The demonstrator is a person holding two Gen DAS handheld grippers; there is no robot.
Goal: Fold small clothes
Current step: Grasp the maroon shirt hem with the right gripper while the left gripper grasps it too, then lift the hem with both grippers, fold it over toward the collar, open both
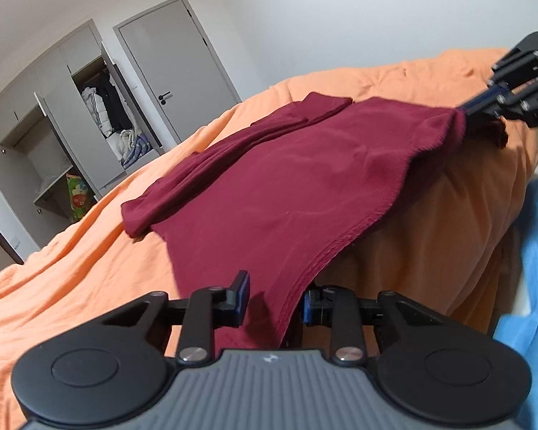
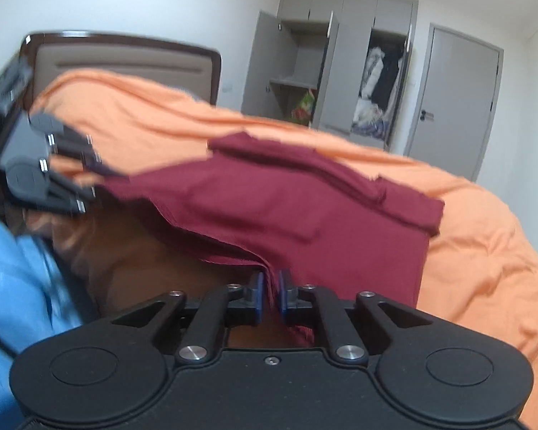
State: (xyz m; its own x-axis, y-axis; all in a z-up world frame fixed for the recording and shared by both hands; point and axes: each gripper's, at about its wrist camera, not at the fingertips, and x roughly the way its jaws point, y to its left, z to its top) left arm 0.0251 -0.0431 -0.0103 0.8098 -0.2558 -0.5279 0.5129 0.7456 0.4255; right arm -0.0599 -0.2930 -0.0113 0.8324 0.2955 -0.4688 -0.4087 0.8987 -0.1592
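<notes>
**A:** You hold the two claws. What is nearest to you, and how will it handle?

**B:** Nearest is the hem of the dark red shirt [image 1: 276, 186]. It is thin, soft cloth, and I judge it light and floppy; it sags between my two grips and will not keep a shape by itself. The stitched hem is the firmest part, so I think the hem corners are the best place to take it.

**A:** And your left claw [image 1: 275, 299]?

**B:** Its blue pads [image 1: 243, 295] stand apart with a clear gap. The hem edge runs through this gap and seems to touch the pad on the right side, but nothing is pressing it. So on this side the cloth is only lying there, not gripped.

**A:** The right claw [image 2: 270, 292]?

**B:** There the pads are nearly together, and a small bunch of the hem is pinched between them. It holds that corner lifted just past the bed's edge.

**A:** Where is the rest of the shirt?

**B:** Farther away it lies spread on the orange bedcover [image 1: 71, 251], sleeves folded in. Behind stand an open wardrobe [image 2: 344, 64] and a closed door [image 2: 452, 100].
</notes>
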